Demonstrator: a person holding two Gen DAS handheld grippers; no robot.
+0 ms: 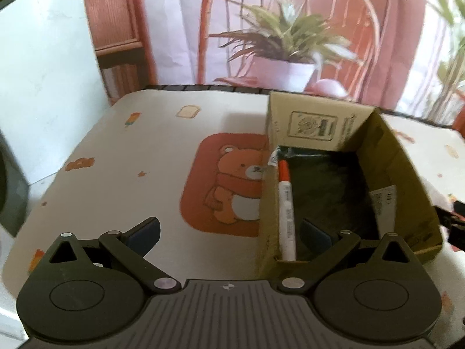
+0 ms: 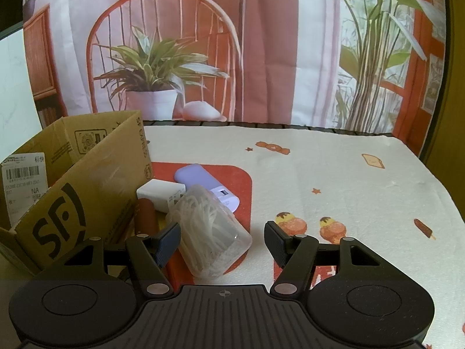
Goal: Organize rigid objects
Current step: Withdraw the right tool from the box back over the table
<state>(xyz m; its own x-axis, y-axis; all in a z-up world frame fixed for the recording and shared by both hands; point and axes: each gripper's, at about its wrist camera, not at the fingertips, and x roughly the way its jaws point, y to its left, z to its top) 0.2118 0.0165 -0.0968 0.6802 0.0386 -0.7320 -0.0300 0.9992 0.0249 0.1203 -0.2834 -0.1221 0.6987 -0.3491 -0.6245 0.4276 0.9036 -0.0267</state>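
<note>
Right wrist view — cardboard box (image 2: 72, 203) printed "SF"; right gripper (image 2: 222, 240) half-spread, left gripper (image 1: 231, 234) wide, both empty

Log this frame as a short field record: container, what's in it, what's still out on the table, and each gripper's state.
container: open cardboard box on the bear-print tablecloth
in box: red-capped marker along the left wall
still out: clear tub of white sticks, white charger, lilac power bank, brown cylinder
left gripper: open, empty
right gripper: open, tub between the fingers, not gripped
</note>
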